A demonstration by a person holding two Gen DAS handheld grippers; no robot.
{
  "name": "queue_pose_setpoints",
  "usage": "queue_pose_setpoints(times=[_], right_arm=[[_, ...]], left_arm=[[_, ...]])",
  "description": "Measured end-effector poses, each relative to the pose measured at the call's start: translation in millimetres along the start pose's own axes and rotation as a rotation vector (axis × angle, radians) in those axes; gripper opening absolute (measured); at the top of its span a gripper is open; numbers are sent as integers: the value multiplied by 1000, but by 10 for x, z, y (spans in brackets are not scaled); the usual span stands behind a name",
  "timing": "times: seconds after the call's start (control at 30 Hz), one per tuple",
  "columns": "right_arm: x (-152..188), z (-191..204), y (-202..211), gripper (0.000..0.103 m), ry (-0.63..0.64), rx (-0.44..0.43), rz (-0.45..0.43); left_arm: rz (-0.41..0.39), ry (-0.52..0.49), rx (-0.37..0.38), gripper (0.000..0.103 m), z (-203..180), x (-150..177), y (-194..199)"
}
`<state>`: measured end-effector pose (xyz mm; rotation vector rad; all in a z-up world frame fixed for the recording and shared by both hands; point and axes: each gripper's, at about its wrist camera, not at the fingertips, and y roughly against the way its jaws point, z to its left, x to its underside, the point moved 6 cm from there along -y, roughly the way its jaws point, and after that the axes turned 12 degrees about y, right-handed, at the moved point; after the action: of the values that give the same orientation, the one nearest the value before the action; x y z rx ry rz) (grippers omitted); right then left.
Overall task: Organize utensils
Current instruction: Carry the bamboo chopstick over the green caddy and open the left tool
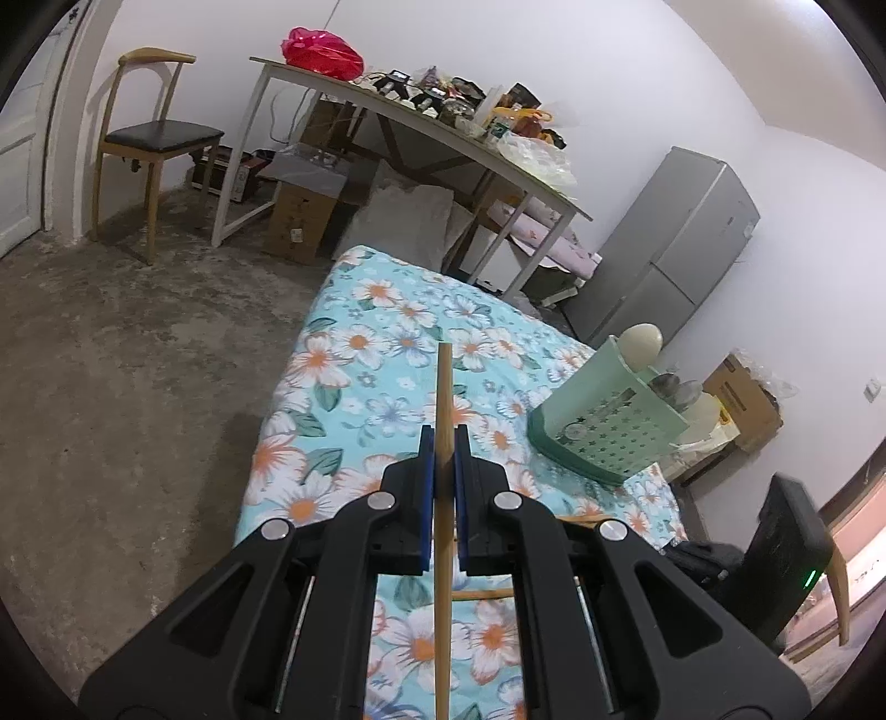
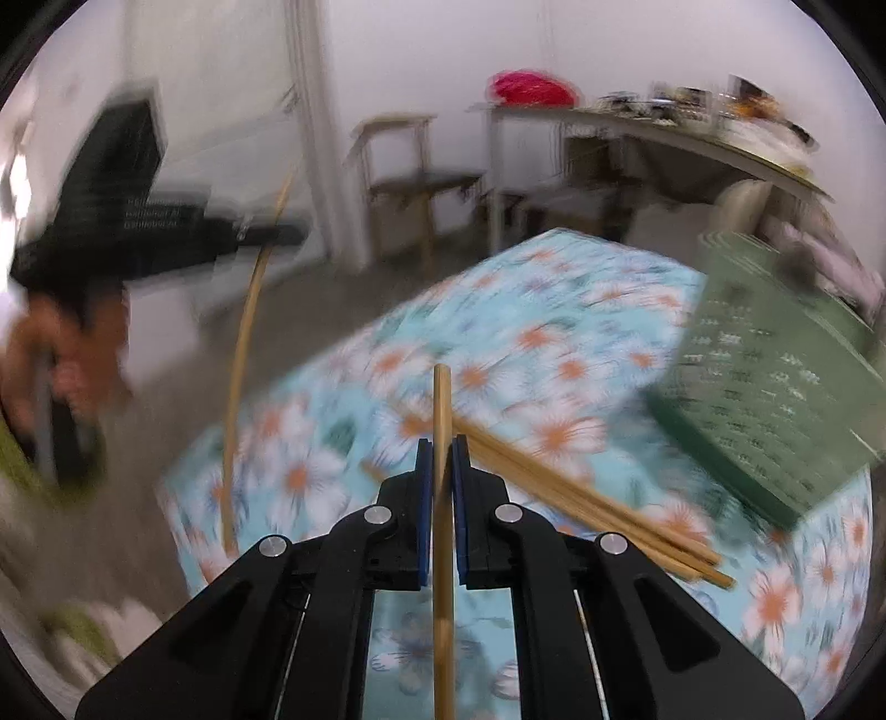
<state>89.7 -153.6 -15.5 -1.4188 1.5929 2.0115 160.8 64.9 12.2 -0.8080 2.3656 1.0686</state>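
My left gripper (image 1: 444,437) is shut on a wooden chopstick (image 1: 443,387) that runs up between its blue pads, above the floral-covered table (image 1: 387,332). A green utensil basket (image 1: 603,426) with star holes stands to the right and holds a pale ladle (image 1: 641,344). My right gripper (image 2: 443,448) is shut on another wooden chopstick (image 2: 442,410). Several loose chopsticks (image 2: 587,504) lie on the cloth just right of it, near the basket (image 2: 775,382). The left gripper (image 2: 266,232) with its chopstick (image 2: 243,354) shows at the left of the blurred right wrist view.
A wooden chair (image 1: 149,138) and a cluttered desk (image 1: 421,127) with a red bag (image 1: 321,50) stand behind the table. A grey fridge (image 1: 675,249) and cardboard boxes (image 1: 742,399) are at the right. Bare concrete floor (image 1: 138,360) lies left.
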Motion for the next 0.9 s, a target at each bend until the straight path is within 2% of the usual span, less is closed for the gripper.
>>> queue_pose_setpoints(times=[0.1, 0.17, 0.5, 0.67, 0.9], right_arm=[[-20, -355, 309, 7, -158, 41, -107], [15, -497, 436, 7, -223, 69, -144], [222, -806, 737, 7, -356, 173, -226], [304, -974, 897, 7, -399, 193, -265], [424, -1072, 979, 7, -421, 197, -282]], left_arm=[[0, -9, 28, 5, -112, -23, -11], [-4, -25, 49, 5, -221, -36, -24], [26, -101, 139, 5, -781, -141, -255], [-21, -166, 240, 5, -1353, -310, -316], [-149, -241, 415, 5, -2400, -625, -450]])
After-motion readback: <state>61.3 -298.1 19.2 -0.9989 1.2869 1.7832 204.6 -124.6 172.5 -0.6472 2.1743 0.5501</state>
